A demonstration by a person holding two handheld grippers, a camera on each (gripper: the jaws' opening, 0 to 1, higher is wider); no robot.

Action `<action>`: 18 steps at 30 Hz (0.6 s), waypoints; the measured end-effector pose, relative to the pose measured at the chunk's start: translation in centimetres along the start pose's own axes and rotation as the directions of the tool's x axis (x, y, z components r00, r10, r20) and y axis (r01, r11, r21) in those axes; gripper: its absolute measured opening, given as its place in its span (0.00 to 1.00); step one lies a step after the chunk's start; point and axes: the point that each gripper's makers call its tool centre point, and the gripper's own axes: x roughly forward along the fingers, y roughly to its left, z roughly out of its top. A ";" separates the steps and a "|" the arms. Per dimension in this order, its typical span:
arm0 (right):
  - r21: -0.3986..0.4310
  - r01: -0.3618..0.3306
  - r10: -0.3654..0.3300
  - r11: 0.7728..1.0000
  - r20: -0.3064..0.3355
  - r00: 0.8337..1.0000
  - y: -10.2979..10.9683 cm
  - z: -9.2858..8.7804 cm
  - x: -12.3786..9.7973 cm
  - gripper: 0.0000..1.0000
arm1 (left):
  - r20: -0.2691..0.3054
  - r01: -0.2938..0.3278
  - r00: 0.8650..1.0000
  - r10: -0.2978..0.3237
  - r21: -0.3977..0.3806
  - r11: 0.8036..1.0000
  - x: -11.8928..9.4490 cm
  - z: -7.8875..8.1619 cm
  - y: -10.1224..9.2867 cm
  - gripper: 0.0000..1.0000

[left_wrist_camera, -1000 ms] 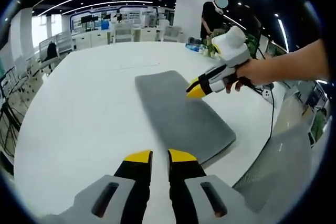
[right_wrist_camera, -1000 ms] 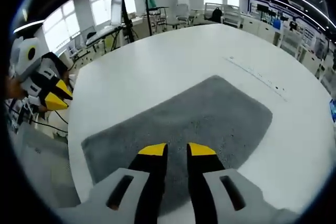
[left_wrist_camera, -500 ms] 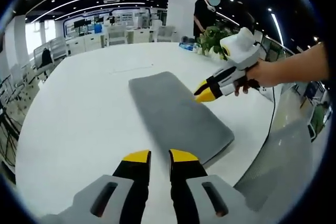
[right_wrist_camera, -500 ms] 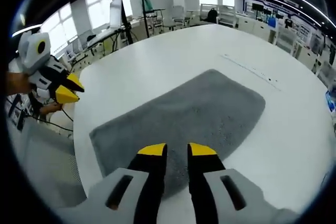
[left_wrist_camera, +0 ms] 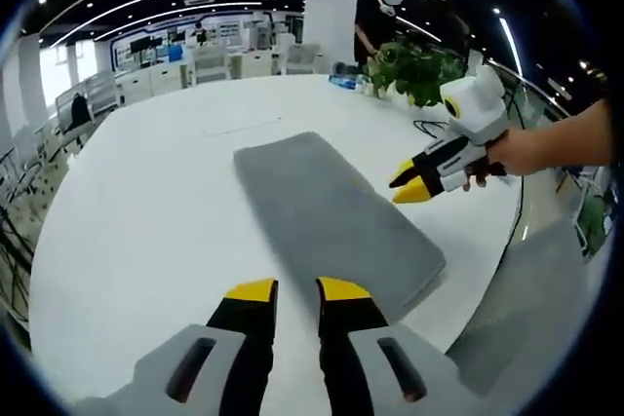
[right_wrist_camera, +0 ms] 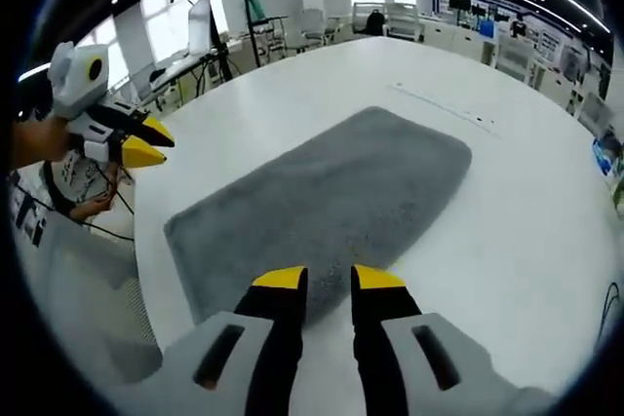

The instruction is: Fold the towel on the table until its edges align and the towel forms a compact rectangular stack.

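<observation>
A grey towel lies flat on the round white table as a long folded rectangle with rounded corners. My left gripper hovers just short of the towel's near end, its jaws close together with nothing between them. My right gripper, held by a hand, hangs to the right of the towel near the table's edge, clear of the cloth. In the right gripper view the same towel stretches ahead of my right gripper, whose jaws are also together and hold nothing. The left gripper floats at the left, off the table's rim.
A potted plant and small items stand at the table's far side, with a person behind. A black cable runs over the right edge. A grey mesh chair is beside the table. Desks and chairs fill the background.
The right gripper has drawn back from above the towel toward the table's edge. The left gripper has also lifted away slightly. The towel has stayed put.
</observation>
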 end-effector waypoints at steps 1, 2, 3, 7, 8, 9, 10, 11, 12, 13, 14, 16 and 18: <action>0.006 0.004 -0.004 1.000 0.002 1.000 -0.1 -0.1 0.0 0.17 | -0.003 0.002 1.000 -0.002 0.006 1.000 0.2 0.0 0.0 0.16; 0.012 0.009 -0.009 1.000 0.002 1.000 -0.3 -0.3 0.0 0.18 | -0.008 0.004 1.000 -0.004 0.009 1.000 0.4 0.0 0.0 0.16; 0.021 0.013 -0.013 1.000 0.003 1.000 -0.3 -0.5 0.1 0.18 | -0.011 0.006 1.000 -0.006 0.012 1.000 0.5 0.0 0.0 0.17; 0.040 0.020 -0.020 0.999 -0.005 1.000 -0.4 -1.2 0.3 0.20 | -0.015 0.006 1.000 -0.006 0.010 1.000 1.2 0.4 0.0 0.18; 0.045 0.020 -0.020 0.999 -0.006 1.000 -0.6 -1.4 0.5 0.20 | -0.020 0.007 1.000 -0.007 0.001 1.000 1.4 0.4 0.0 0.18; 0.048 0.021 -0.020 0.999 -0.007 1.000 -0.6 -1.5 0.6 0.20 | -0.022 0.009 1.000 -0.009 -0.002 1.000 1.6 0.4 -0.1 0.18; 0.053 0.024 -0.024 0.998 -0.010 1.000 -0.5 -1.7 0.7 0.20 | -0.026 0.012 1.000 -0.013 -0.004 1.000 1.9 0.4 -0.1 0.18; 0.060 0.035 -0.034 0.998 -0.017 0.999 -0.5 -2.0 0.8 0.21 | -0.034 0.018 0.999 -0.018 -0.003 1.000 2.3 0.3 -0.3 0.18; 0.066 0.039 -0.038 0.997 -0.019 0.999 -0.3 -2.1 0.8 0.21 | -0.044 0.023 0.999 -0.022 0.005 1.000 2.5 0.1 -0.4 0.18; 0.077 0.044 -0.042 0.996 -0.026 0.999 -0.3 -2.4 0.9 0.21 | -0.056 0.027 0.998 -0.026 0.020 0.999 3.0 -0.1 -0.5 0.18; 0.083 0.043 -0.041 0.996 -0.029 0.999 -0.2 -2.6 1.0 0.20 | -0.060 0.028 0.998 -0.027 0.024 0.999 3.1 -0.2 -0.5 0.18; 0.099 0.038 -0.035 0.994 -0.028 0.999 0.3 -2.9 1.2 0.20 | -0.079 0.026 0.997 -0.025 0.014 1.000 3.5 -0.7 -0.7 0.18; 0.113 0.043 -0.040 0.993 -0.029 0.999 0.7 -3.2 1.3 0.20 | -0.094 0.029 0.995 -0.029 0.002 1.000 4.1 -1.3 -0.9 0.18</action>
